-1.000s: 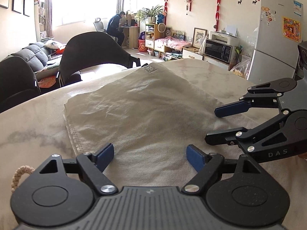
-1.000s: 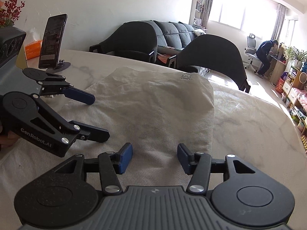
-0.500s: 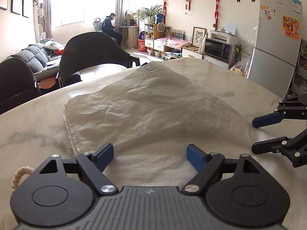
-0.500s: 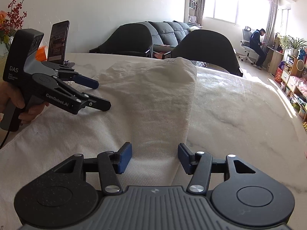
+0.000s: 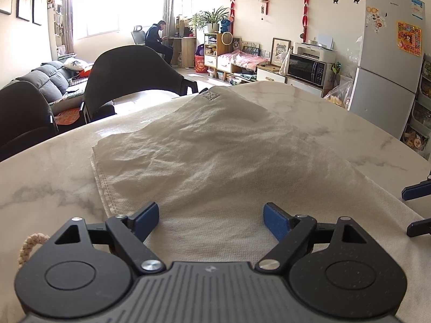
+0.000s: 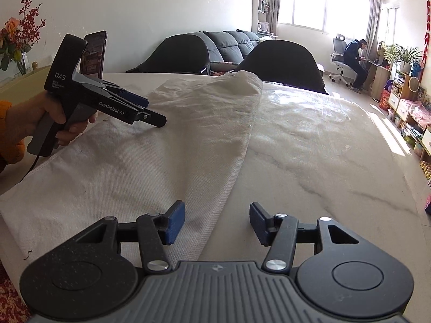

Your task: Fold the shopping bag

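Both grippers are hovering over the bag [image 5: 215, 161], the landmark for all that follows. Left gripper [image 5: 210, 219] is standing with its jaws wide apart, blue pads clear of the cloth, nothing between them but the bag's near part lying below; in the right wrist view the same tool [image 6: 150, 113] is angling down over the bag's left half, gripped by a hand [image 6: 54, 118] with an orange sleeve [image 6: 8, 132] behind it. Right gripper [image 6: 216, 222] is holding its jaws partly apart and empty, straddling the bag's right edge: one pad is sitting over the cloth, the other over bare table [image 6: 323, 148]. In the left wrist view only its two fingertips [image 5: 416, 191] are showing, at the frame's right edge, over the bag's right margin. The bag is lying flat and rumpled on the marble table, its far end, with a stitched square [image 5: 211, 96], reaching toward the table's far edge. A rope handle [image 5: 29, 243] is peeking out beside the bag's near left corner. Beyond the bag's far end two dark chairs [image 5: 134, 78] are standing at the table. A phone [image 6: 93, 53] is standing upright on the table left of the bag, behind the left gripper. Far beyond the bag, a person [image 6: 355, 59] is sitting at a desk.
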`<action>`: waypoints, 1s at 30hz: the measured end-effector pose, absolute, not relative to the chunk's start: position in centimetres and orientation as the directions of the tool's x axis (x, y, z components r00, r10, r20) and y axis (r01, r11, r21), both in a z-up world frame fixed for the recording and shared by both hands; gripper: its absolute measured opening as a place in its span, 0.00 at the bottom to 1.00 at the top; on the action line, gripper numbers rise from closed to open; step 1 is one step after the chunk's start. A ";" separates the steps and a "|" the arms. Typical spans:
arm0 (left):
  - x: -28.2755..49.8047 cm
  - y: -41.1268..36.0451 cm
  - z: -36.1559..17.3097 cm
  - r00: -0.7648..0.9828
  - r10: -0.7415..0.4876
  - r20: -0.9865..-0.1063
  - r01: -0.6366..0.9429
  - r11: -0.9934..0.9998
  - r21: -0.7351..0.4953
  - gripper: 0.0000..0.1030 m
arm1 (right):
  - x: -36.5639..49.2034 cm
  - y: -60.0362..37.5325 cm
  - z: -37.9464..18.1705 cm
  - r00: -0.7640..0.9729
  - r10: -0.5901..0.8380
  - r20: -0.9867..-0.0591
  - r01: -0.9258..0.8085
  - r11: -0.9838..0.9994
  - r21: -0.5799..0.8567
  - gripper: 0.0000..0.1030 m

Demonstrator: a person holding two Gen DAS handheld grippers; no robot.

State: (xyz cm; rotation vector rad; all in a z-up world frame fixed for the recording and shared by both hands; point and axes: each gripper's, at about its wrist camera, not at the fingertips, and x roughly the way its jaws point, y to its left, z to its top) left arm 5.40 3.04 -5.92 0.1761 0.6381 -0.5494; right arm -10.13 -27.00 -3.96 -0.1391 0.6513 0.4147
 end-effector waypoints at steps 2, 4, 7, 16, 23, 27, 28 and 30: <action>5.2 3.6 -5.9 0.661 -0.450 -0.600 0.538 0.842 -0.039 0.80 | -10.3 -26.8 -3.4 0.721 0.358 -0.593 -0.436 0.900 0.013 0.54; 4.9 4.3 -5.7 0.650 -0.471 -0.596 0.535 0.841 -0.081 0.80 | -10.1 -26.1 -2.7 0.713 0.402 -0.574 -0.468 0.883 0.037 0.54; 3.5 4.9 -5.3 0.627 -0.494 -0.602 0.548 0.829 -0.110 0.77 | -9.6 -24.5 -2.4 0.702 0.423 -0.573 -0.506 0.862 0.017 0.54; -3.2 4.2 -4.4 0.607 -0.536 -0.587 0.660 0.752 -0.004 0.77 | -8.2 -20.3 -3.2 0.649 0.467 -0.601 -0.594 0.805 -0.016 0.54; -5.4 3.3 -6.0 0.579 -0.530 -0.619 0.705 0.707 0.054 0.78 | -8.1 -20.6 -4.4 0.634 0.473 -0.613 -0.590 0.808 0.013 0.57; -5.0 4.1 -6.4 0.570 -0.546 -0.614 0.696 0.718 0.008 0.78 | -8.6 -21.8 -4.7 0.645 0.472 -0.601 -0.580 0.814 0.017 0.59; -5.1 4.3 -6.4 0.574 -0.545 -0.611 0.695 0.719 0.011 0.79 | -8.8 -22.0 -4.7 0.647 0.473 -0.599 -0.579 0.815 0.017 0.59; -5.2 4.5 -6.4 0.577 -0.543 -0.611 0.691 0.722 0.011 0.79 | -9.2 -22.7 -4.8 0.653 0.471 -0.593 -0.573 0.819 0.020 0.59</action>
